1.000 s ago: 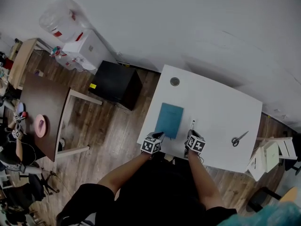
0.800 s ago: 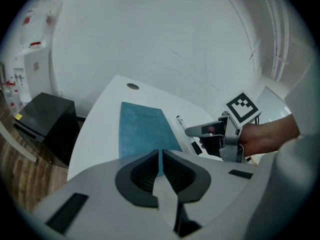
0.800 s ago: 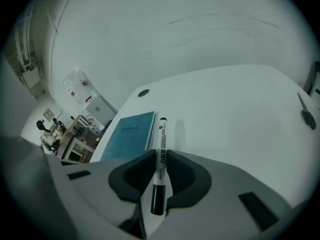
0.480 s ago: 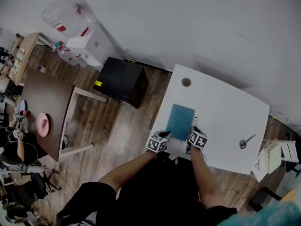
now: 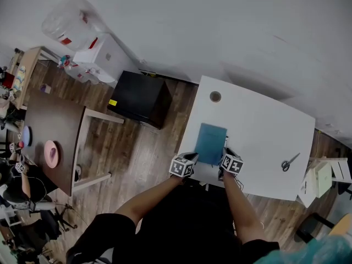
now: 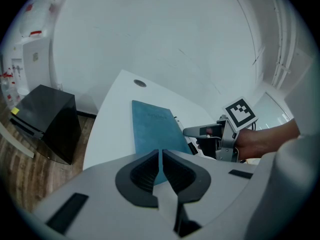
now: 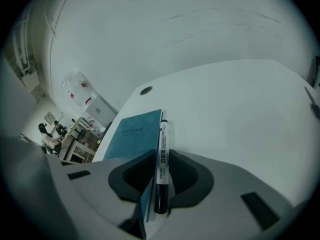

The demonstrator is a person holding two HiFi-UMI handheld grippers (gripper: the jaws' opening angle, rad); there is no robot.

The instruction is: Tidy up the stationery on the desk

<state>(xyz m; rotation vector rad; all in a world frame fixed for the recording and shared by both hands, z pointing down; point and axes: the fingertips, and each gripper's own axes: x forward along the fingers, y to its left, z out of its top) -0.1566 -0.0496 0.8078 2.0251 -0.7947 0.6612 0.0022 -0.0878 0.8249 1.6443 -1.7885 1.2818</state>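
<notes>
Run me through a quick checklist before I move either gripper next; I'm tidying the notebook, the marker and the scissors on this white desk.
1. Marker gripped by the right gripper: ok, its jaws are closed on the barrel.
2. Marker lined up with the notebook: ok, it lies alongside the notebook's right-hand edge.
3. Left gripper free: ok, its jaws are nearly together with nothing between them, at the notebook's near edge.
4. Left gripper touching the notebook: cannot tell.
5. Scissors gathered with the rest: not ok, they lie alone near the right edge of the desk.
</notes>
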